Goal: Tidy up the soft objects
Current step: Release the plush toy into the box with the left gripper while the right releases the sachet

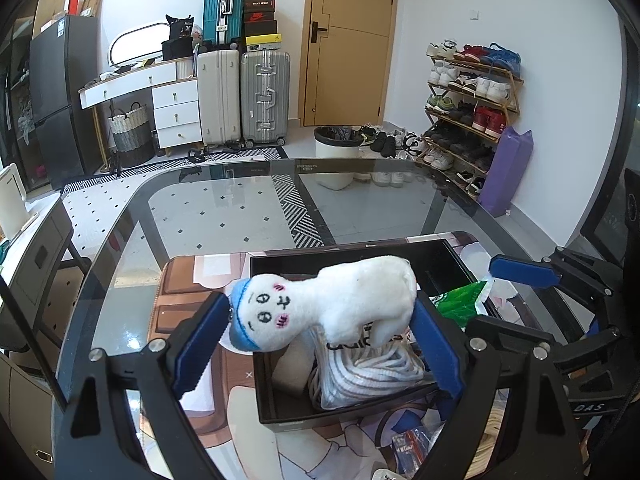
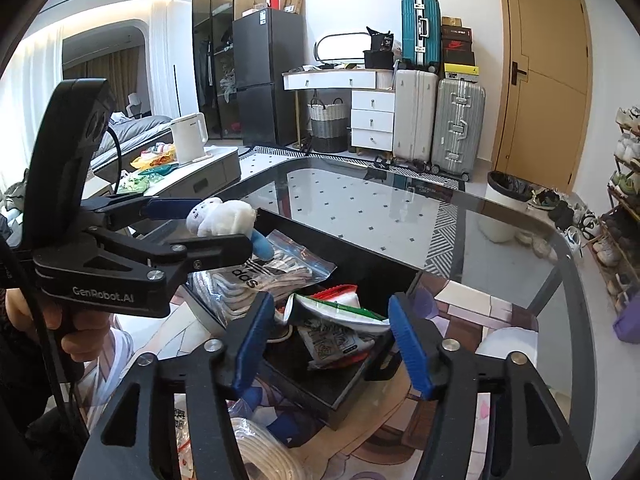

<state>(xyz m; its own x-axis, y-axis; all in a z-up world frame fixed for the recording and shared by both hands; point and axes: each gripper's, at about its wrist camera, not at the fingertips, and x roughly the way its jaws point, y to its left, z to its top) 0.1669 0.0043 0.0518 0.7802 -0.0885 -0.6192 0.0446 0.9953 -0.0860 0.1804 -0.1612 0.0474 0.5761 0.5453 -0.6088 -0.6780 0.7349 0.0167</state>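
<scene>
My left gripper (image 1: 316,344) hovers over a black box (image 1: 280,412) with a white plush doll in a blue cap (image 1: 332,308) between its blue pads. The jaws stand wide and the doll does not fill the gap; the right wrist view shows the doll (image 2: 224,216) lying on the lower finger. A bagged white striped cloth (image 1: 368,368) lies in the box below. My right gripper (image 2: 328,340) is open and empty above a green-and-white packet (image 2: 340,316) at the box's near end.
The box sits on a printed mat (image 1: 192,304) on a glass table (image 1: 224,200). Loose packets and a rope coil (image 2: 260,456) lie near the front edge. A side table with a kettle (image 2: 188,138) stands to the left.
</scene>
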